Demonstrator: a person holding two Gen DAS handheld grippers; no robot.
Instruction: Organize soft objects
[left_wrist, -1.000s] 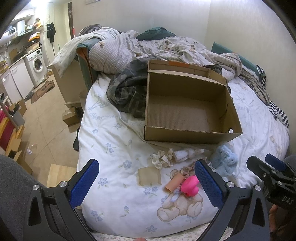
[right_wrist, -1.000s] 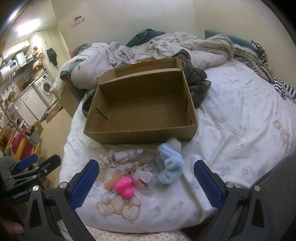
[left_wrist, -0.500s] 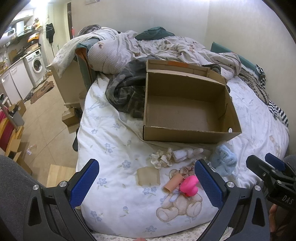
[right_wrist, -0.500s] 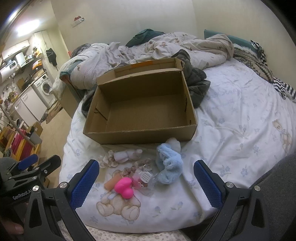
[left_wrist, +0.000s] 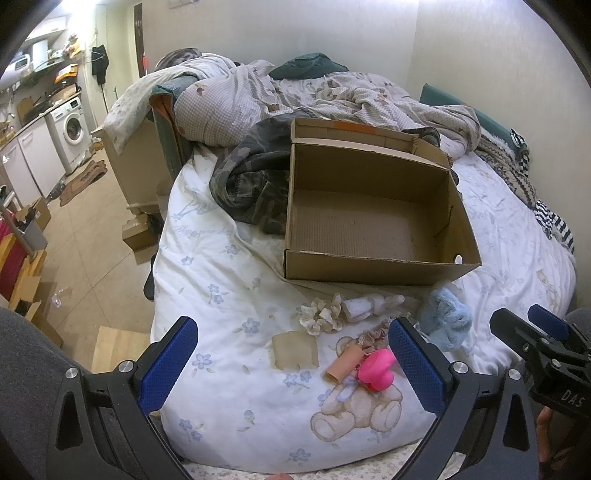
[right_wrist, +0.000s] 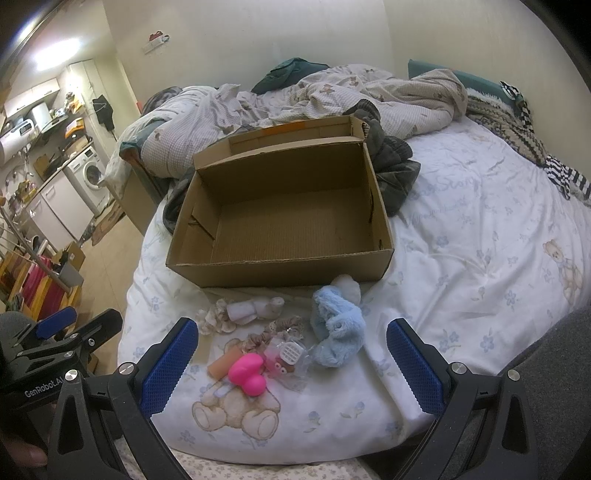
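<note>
Both the left gripper (left_wrist: 291, 363) and right gripper (right_wrist: 291, 363) hovered spread wide, holding nothing. The soft objects, including a fluffy blue sock (right_wrist: 338, 326) and pink toy (right_wrist: 248, 373), lay on the quilt (right_wrist: 480, 229) just before the cardboard box (right_wrist: 280, 236).

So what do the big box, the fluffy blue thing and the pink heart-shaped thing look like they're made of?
Box: brown corrugated cardboard, matte; ribbed floor and raw cut edges show.
Fluffy blue thing: plush or fleece fabric, with a shaggy, clumped pile.
Pink heart-shaped thing: probably silicone or soft rubber, smooth with a slight sheen; can't be sure.
</note>
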